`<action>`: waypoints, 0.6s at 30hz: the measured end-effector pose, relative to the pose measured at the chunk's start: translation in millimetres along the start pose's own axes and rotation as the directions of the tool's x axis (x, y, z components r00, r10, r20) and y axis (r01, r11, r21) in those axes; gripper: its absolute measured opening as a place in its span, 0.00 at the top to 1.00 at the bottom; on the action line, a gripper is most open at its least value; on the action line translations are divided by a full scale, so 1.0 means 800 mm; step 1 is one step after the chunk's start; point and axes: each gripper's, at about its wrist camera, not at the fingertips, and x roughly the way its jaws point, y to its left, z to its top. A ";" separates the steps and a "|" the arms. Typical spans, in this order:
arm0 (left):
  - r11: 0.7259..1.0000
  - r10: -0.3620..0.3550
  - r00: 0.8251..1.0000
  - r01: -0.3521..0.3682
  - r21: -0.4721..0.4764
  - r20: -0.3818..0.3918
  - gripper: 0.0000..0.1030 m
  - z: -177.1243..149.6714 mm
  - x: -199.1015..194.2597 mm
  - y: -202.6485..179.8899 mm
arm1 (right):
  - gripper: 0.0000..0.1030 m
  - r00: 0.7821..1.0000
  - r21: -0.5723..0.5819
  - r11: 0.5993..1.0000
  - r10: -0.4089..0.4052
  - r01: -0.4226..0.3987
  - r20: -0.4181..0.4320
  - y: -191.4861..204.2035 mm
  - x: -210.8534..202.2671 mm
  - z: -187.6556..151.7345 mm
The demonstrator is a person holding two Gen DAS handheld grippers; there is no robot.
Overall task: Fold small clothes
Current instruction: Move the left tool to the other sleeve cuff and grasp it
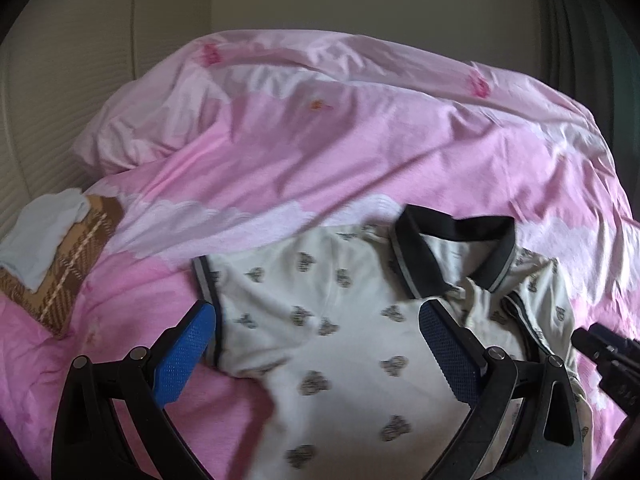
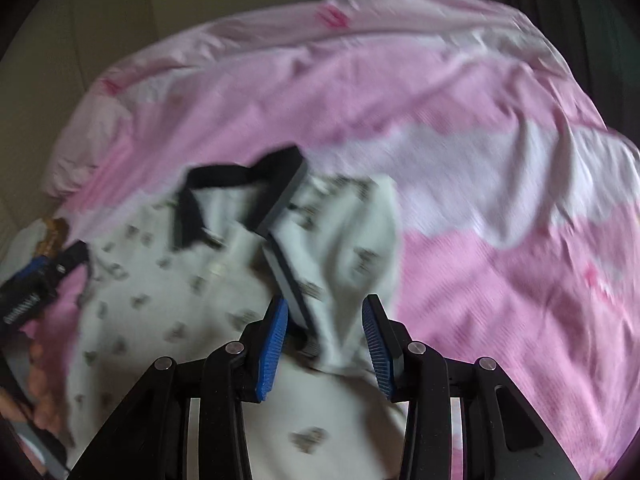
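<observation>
- Polo shirt (image 1: 320,320) lay front-up on the bed, on a pink duvet (image 1: 360,140); long axis ran from the cameras toward the far end, collar (image 1: 456,248) at the far end.
- Shirt: soft white knit, small dark repeated print, black ribbed collar with grey edge stripe, dark-trimmed sleeve hem (image 1: 206,292).
- Duvet: crumpled cotton, pink with white cloud shapes.
- Left gripper (image 1: 316,320): jaws wide apart over the shirt chest, blue ridged pads gripping nothing.
- Right gripper (image 2: 326,332): jaws partly open, a bunched fold of the right sleeve between them; cannot tell if the pads pressed it.
- Brown plaid cushion (image 1: 76,272) at left, pale cloth (image 1: 40,236) draped on it.
</observation>
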 end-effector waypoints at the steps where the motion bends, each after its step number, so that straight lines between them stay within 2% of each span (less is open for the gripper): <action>1: 1.000 0.004 1.000 -0.004 -0.014 0.001 0.00 -0.001 0.000 0.012 | 0.60 1.000 -0.003 1.000 0.011 -0.011 0.015 0.010 -0.002 0.003; 6: 0.997 0.009 1.000 -0.010 -0.075 -0.024 0.01 -0.009 0.011 0.067 | 0.60 0.996 0.006 0.997 0.070 -0.071 0.053 0.067 0.006 0.014; 13: 0.992 0.019 0.998 -0.025 -0.121 -0.055 0.07 -0.014 0.036 0.122 | 0.60 0.991 -0.016 0.991 0.134 -0.134 0.022 0.136 0.036 0.011; 15: 0.989 0.000 0.998 -0.009 -0.146 -0.067 0.11 -0.013 0.048 0.136 | 0.60 0.990 -0.022 0.990 0.140 -0.140 0.015 0.148 0.040 0.008; 17: 0.985 -0.022 0.996 0.007 -0.173 -0.084 0.22 -0.011 0.062 0.148 | 0.60 0.990 -0.020 0.989 0.143 -0.143 0.002 0.155 0.048 0.007; 18: 0.983 -0.031 0.995 0.014 -0.184 -0.091 0.25 -0.010 0.069 0.153 | 0.60 0.989 -0.018 0.989 0.146 -0.146 -0.001 0.157 0.050 0.006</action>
